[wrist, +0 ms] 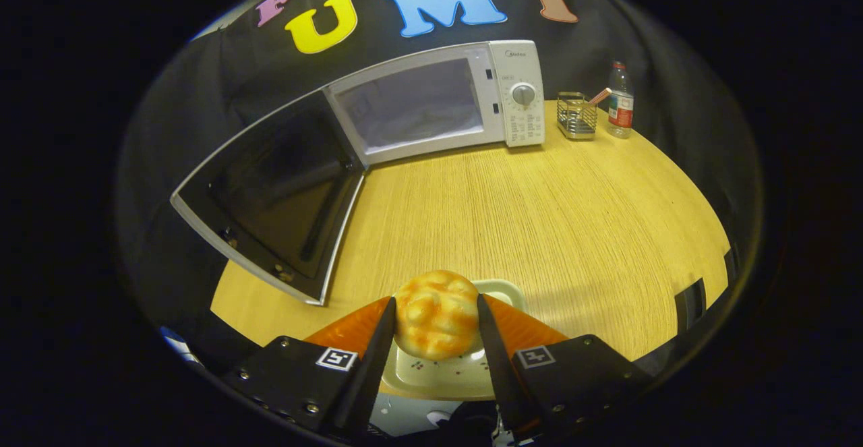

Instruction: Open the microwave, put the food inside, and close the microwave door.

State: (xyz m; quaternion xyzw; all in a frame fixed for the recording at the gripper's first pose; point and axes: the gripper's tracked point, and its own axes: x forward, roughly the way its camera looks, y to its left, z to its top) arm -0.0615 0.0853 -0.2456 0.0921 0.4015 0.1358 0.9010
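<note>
A golden bread roll (436, 313) sits between my two fingers, both of which press on its sides, so my gripper (435, 312) is shut on it. The roll is over a small pale plate (438, 376) near the table's front edge; I cannot tell if it still touches the plate. Far beyond the fingers stands a white microwave (519, 96) at the back of the wooden table. Its door (270, 197) is swung wide open to the left, and the cavity (411, 106) looks bare.
To the right of the microwave stand a wire holder (577, 115) with a utensil in it and a plastic bottle (620, 100). The light wooden table (539, 231) stretches between the plate and the microwave. The open door juts out over the table's left side.
</note>
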